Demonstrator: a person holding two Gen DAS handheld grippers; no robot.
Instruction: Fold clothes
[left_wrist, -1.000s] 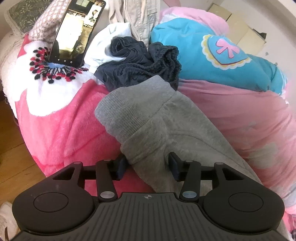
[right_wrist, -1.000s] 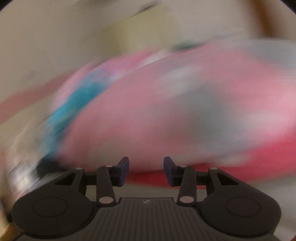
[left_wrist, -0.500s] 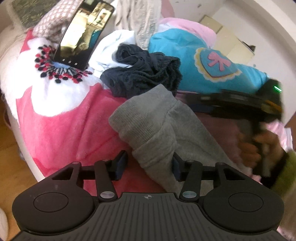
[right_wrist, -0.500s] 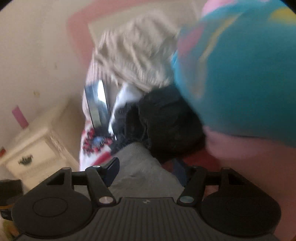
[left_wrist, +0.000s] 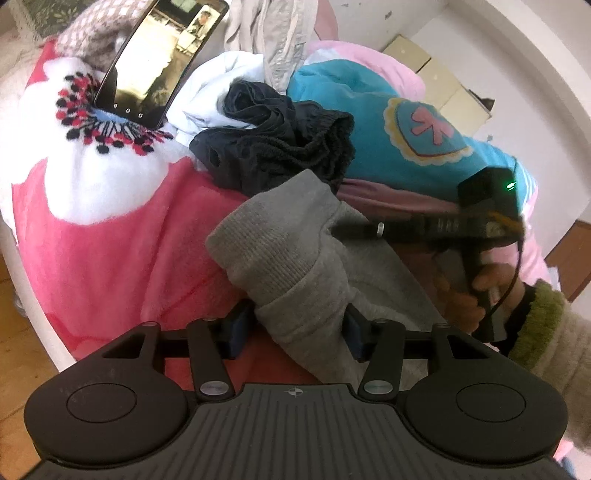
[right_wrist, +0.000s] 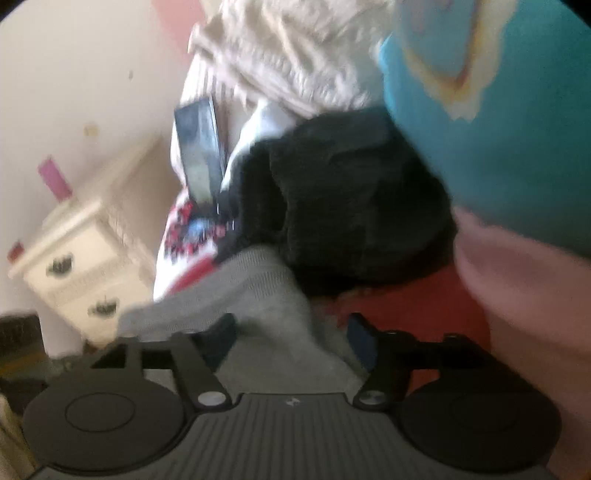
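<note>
A grey sweat garment lies bunched on the pink blanket, its ribbed end toward the clothes pile. My left gripper is shut on a fold of it, both pads against the cloth, and its jaws are easing open. In the left wrist view my right gripper comes in from the right, held by a hand, with its tips at the ribbed end. In the blurred right wrist view the right gripper has jaws opening wide over the grey garment, not pressing it.
A dark navy garment lies crumpled just beyond the grey one, with a teal heart-patch garment to its right and white and beige clothes behind. A phone leans at the back left. A white nightstand stands beside the bed.
The right gripper swung in from the right, came down at the grey garment's ribbed end and widened its jaws. The left gripper kept the grey fold and sank slightly.
</note>
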